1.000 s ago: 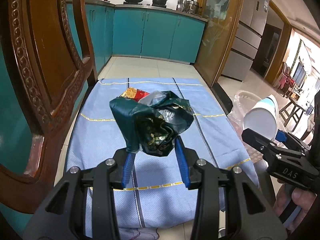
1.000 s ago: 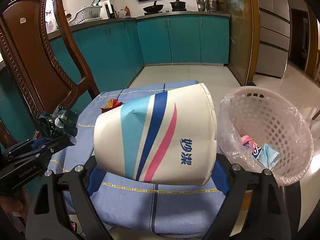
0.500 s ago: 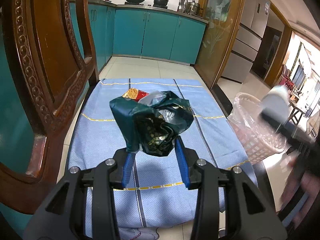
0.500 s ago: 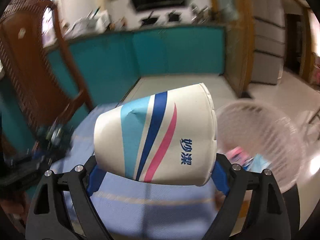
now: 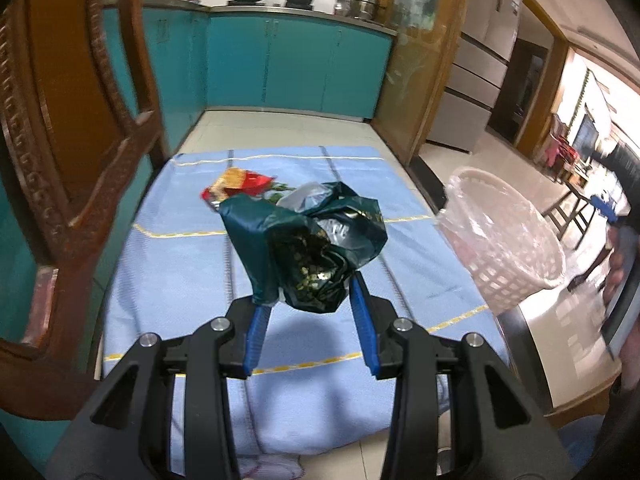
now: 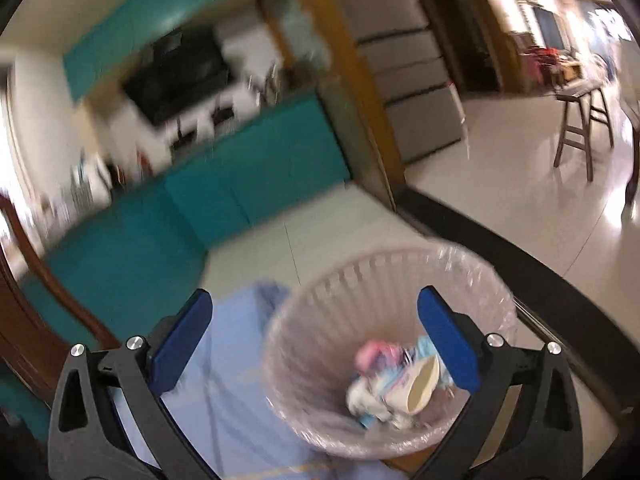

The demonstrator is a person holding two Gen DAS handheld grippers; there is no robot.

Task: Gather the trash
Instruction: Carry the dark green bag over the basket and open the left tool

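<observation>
Left gripper (image 5: pixel 310 300) pinches a crumpled dark-green foil bag (image 5: pixel 308 248) above the blue woven cloth (image 5: pixel 180 272). Right gripper (image 6: pixel 316 336), jaws opening, nothing between them, hovers over the lined lattice basket (image 6: pixel 320 304); the paper cup (image 6: pixel 416 388) lies inside.

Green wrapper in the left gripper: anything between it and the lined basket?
Nothing visible. The green wrapper hangs in the left gripper above the blue cloth; the basket sits open-topped to its right, with only bare cloth between them.
</observation>
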